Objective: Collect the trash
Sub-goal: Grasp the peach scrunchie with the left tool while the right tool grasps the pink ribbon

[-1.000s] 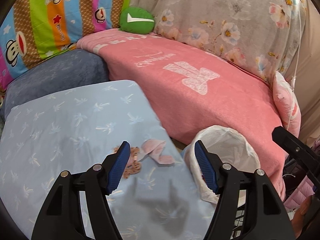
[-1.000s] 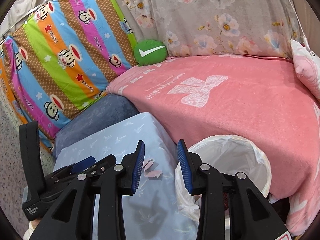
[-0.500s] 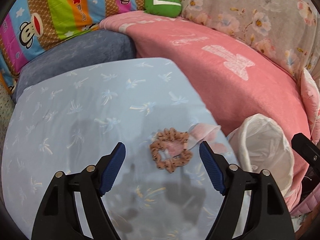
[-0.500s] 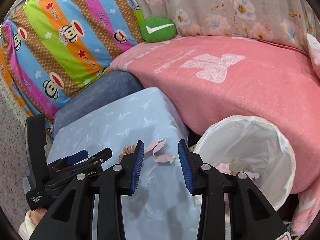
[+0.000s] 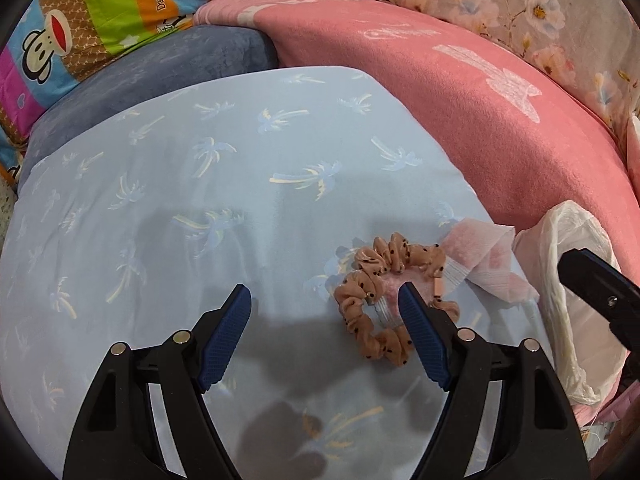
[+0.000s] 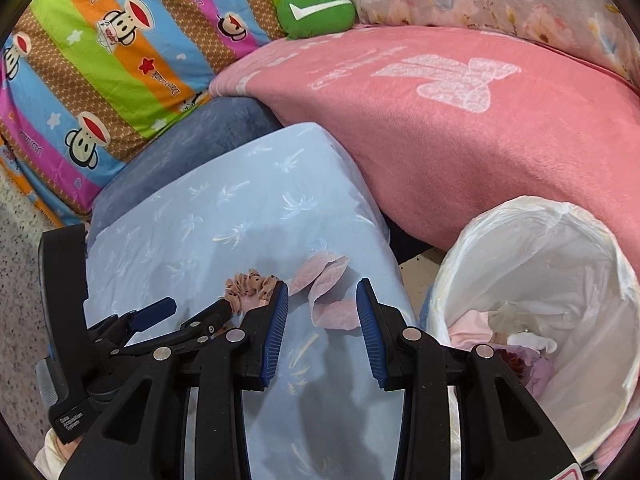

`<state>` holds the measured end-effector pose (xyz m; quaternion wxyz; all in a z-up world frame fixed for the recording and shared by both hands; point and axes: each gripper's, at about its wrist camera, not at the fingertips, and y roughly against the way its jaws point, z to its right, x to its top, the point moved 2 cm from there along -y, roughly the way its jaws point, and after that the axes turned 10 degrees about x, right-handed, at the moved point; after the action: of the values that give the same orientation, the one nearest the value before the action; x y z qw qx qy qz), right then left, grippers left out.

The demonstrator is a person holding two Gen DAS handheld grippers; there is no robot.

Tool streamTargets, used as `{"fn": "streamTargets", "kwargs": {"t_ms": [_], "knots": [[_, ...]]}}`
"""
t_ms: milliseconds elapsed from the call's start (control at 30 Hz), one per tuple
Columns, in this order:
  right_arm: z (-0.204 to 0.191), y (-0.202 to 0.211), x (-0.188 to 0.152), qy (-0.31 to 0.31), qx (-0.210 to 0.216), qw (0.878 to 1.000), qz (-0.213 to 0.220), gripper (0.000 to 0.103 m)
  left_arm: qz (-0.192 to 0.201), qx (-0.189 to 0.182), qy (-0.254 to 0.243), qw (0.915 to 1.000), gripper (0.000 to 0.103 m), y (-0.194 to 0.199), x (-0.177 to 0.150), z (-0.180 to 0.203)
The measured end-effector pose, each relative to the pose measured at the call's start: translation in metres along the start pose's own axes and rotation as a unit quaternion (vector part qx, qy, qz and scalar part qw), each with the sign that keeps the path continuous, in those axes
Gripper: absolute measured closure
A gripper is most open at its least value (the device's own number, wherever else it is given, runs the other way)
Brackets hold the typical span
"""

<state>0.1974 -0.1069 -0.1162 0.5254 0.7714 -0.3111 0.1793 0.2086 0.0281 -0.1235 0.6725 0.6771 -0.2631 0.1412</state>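
Both my grippers have dropped closer to the scrunchie [image 5: 394, 300]. Left gripper [image 5: 325, 338] jaws spread wide, having just opened, its right tip over it. Right gripper [image 6: 322, 332] jaws half-spread, empty, over pink tissue [image 6: 326, 294] just beside the scrunchie.

Two close downward wrist views, shared blue cushion [image 5: 248, 184].

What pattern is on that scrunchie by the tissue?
The scrunchie is tan with small dark dots, clearest in the left wrist view.

blue palm-print cloth [image 5: 224, 184] | pink blanket [image 6: 460, 128] | green cushion [image 6: 316, 12] | striped monkey-print quilt [image 6: 104, 64]
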Motion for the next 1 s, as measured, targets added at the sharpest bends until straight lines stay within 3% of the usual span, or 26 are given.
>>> {"fn": "streamTargets", "kwargs": {"t_ms": [167,300,433,500,600,1000], "knots": [[0.003,-0.027,0.001,-0.007,-0.001,1.000,-0.017,0.067,-0.015,-0.011,-0.004,0.9998,0.045,-0.013,0.001,-0.001],[0.004,-0.041,0.000,-0.007,-0.004,1.000,-0.027,0.072,-0.012,-0.015,-0.003,0.9998,0.049,-0.015,0.000,-0.002],[0.006,-0.052,-0.002,-0.010,-0.005,0.999,-0.037,0.082,-0.009,-0.015,-0.004,0.9998,0.068,-0.015,0.000,-0.003],[0.007,-0.056,-0.004,-0.010,-0.005,0.999,-0.042,0.093,-0.011,-0.019,-0.002,0.9998,0.076,-0.015,0.001,-0.003],[0.004,-0.056,-0.005,-0.009,-0.003,0.999,-0.042,0.097,-0.014,-0.021,0.001,0.9997,0.087,-0.014,0.003,-0.005],[-0.022,0.005,0.020,0.012,0.026,0.999,0.021,0.098,0.037,-0.030,0.031,0.9984,0.090,0.039,0.019,-0.016]]}}
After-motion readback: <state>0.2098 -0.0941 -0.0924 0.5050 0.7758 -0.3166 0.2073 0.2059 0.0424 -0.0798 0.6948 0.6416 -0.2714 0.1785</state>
